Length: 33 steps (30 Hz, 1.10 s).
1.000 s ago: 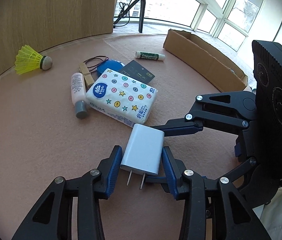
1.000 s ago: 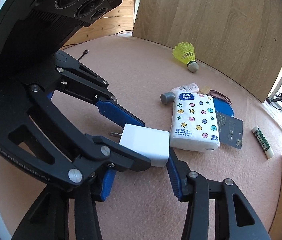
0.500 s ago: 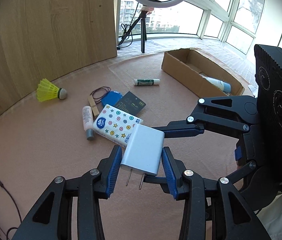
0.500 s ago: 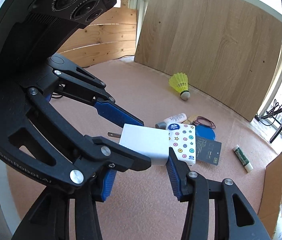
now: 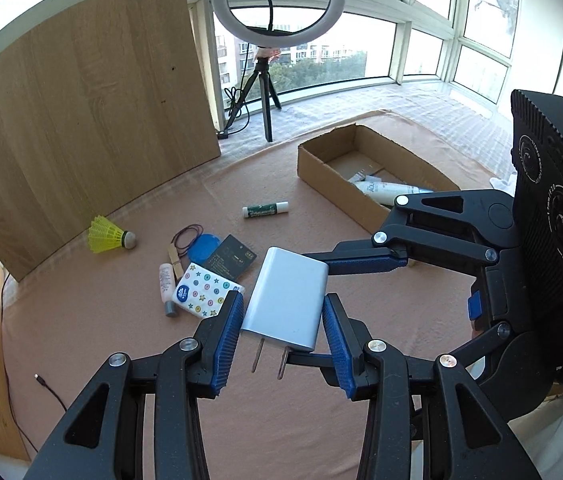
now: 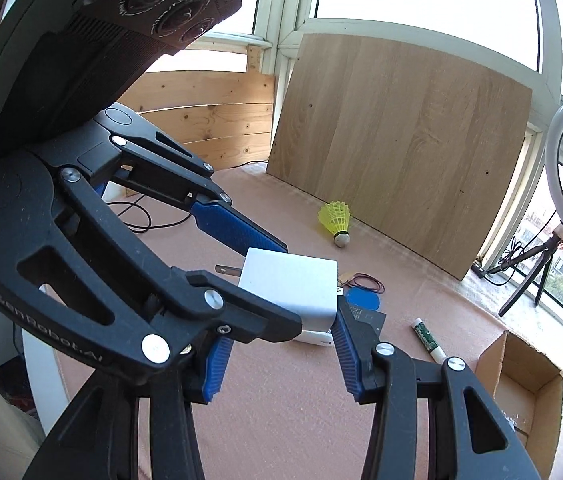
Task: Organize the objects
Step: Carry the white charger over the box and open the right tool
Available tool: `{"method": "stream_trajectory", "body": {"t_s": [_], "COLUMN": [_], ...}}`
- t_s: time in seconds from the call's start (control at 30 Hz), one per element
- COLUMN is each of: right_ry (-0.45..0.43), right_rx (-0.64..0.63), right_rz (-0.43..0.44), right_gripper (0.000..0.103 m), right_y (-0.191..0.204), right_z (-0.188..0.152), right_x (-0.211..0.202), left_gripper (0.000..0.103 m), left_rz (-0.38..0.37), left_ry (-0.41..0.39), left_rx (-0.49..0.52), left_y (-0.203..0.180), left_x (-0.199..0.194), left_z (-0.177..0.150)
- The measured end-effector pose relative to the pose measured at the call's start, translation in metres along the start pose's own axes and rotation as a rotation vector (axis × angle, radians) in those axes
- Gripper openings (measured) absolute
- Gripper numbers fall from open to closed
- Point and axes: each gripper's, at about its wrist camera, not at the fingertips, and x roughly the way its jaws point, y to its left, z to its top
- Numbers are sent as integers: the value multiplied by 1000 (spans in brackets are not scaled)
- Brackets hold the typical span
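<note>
My left gripper [image 5: 281,322] is shut on a white wall charger [image 5: 285,300], prongs toward the camera, held well above the pink table. The charger [image 6: 293,288] also shows in the right wrist view between the left gripper's blue pads. My right gripper [image 6: 277,354] is open and empty around and just below it; its fingers [image 5: 361,264] reach in from the right. A cardboard box [image 5: 333,176] at the far right holds a white bottle [image 5: 385,191].
On the table lie a yellow shuttlecock [image 5: 109,236], a star-patterned tissue pack [image 5: 205,294], a small pink tube [image 5: 167,288], a blue disc [image 5: 203,246], a dark card [image 5: 231,260], a glue stick [image 5: 265,210] and a hair band. A wooden panel [image 5: 81,112] and ring light [image 5: 277,4] stand behind.
Both grippers have risen well above the table with the charger held in the left one. The objects on the table look smaller, and the box interior has come into view.
</note>
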Motion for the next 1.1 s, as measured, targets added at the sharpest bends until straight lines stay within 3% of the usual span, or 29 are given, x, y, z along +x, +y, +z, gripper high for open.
{"method": "stream_trajectory", "body": {"t_s": [0.5, 1.1], "right_ry": [-25, 6], "right_rx": [52, 189], "right_rz": [-33, -201], "right_gripper": [43, 43], "right_y": [-46, -176], "right_z": [-31, -107], "right_x": [-41, -107], "left_gripper": [44, 47], "left_rz": [-1, -133], "left_ry": [27, 34], "left_rx": [82, 233], "left_y": [-67, -201], "left_x": [29, 130], "left_z": [41, 152]}}
